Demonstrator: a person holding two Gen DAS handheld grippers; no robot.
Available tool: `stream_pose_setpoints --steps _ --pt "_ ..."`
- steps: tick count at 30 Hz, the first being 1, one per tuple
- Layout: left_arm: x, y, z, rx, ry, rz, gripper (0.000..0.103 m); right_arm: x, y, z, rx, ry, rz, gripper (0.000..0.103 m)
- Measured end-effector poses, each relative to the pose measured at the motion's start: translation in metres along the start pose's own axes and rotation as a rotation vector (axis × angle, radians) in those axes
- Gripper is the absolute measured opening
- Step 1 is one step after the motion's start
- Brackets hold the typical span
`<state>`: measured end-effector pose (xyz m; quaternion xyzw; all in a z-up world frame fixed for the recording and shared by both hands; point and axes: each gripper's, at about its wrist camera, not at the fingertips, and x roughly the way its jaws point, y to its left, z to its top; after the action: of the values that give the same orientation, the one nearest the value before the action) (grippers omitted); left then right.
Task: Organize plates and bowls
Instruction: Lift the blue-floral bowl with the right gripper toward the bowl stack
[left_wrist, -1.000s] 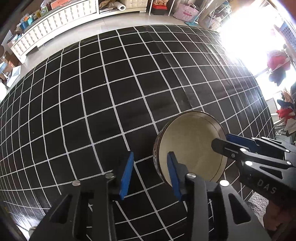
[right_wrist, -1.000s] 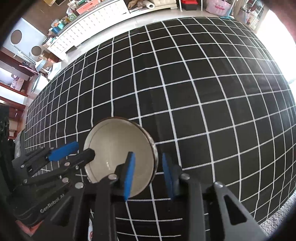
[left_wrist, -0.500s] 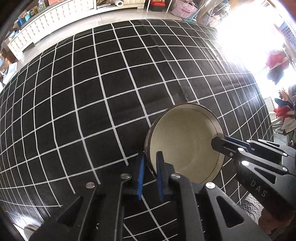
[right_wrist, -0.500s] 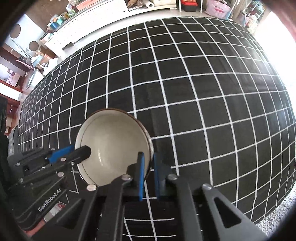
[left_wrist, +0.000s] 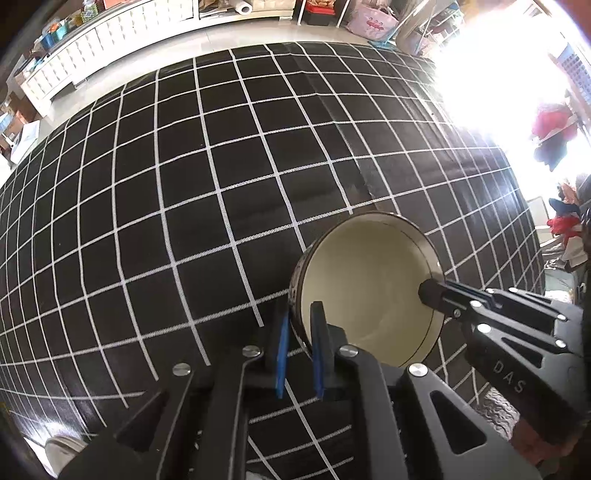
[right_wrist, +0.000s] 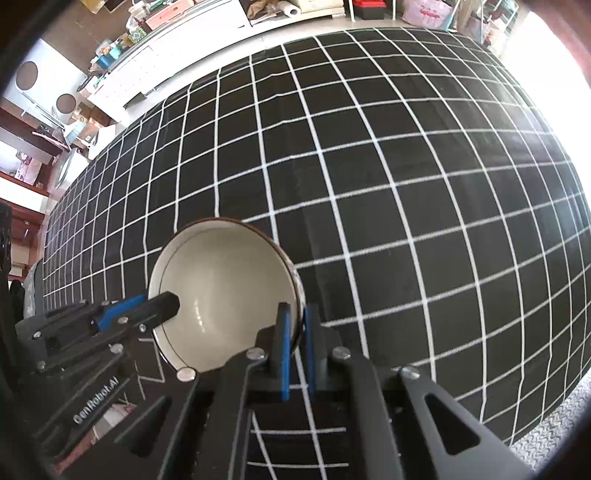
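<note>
A cream bowl (left_wrist: 365, 288) with a dark patterned outside is held over the black checked tablecloth (left_wrist: 184, 184). My left gripper (left_wrist: 300, 325) is shut on its left rim, one blue pad inside and one outside. My right gripper (right_wrist: 295, 321) is shut on the opposite rim of the same bowl (right_wrist: 225, 284). In the left wrist view the right gripper (left_wrist: 436, 291) reaches in from the right. In the right wrist view the left gripper (right_wrist: 162, 308) reaches in from the left. The bowl is tilted toward each camera and looks empty.
The tablecloth (right_wrist: 406, 184) covers a wide table. White cabinets (left_wrist: 110, 33) and clutter line the far wall. Bright window glare (left_wrist: 498, 66) washes out the right. The rim of a pale dish (left_wrist: 59, 448) shows at the lower left edge.
Both grippers have closed from open onto opposite rims of the bowl. The bowl sits a little higher and farther in view than half a second ago.
</note>
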<state>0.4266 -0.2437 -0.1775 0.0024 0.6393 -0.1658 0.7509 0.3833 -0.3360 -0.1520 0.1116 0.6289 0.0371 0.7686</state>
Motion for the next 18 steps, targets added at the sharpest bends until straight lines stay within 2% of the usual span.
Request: stream_pose_setpoints --steps 6,18 --pt "-0.034 -0.003 -0.016 -0.002 -0.042 0.006 0.009 -0.033 0.016 -0.015 -0.023 -0.033 -0.004 0.010" --pt "-0.108 0.018 -0.082 -0.050 -0.123 0.009 0.009 -0.092 0.073 -0.059 -0.096 -0.109 -0.001 0.010"
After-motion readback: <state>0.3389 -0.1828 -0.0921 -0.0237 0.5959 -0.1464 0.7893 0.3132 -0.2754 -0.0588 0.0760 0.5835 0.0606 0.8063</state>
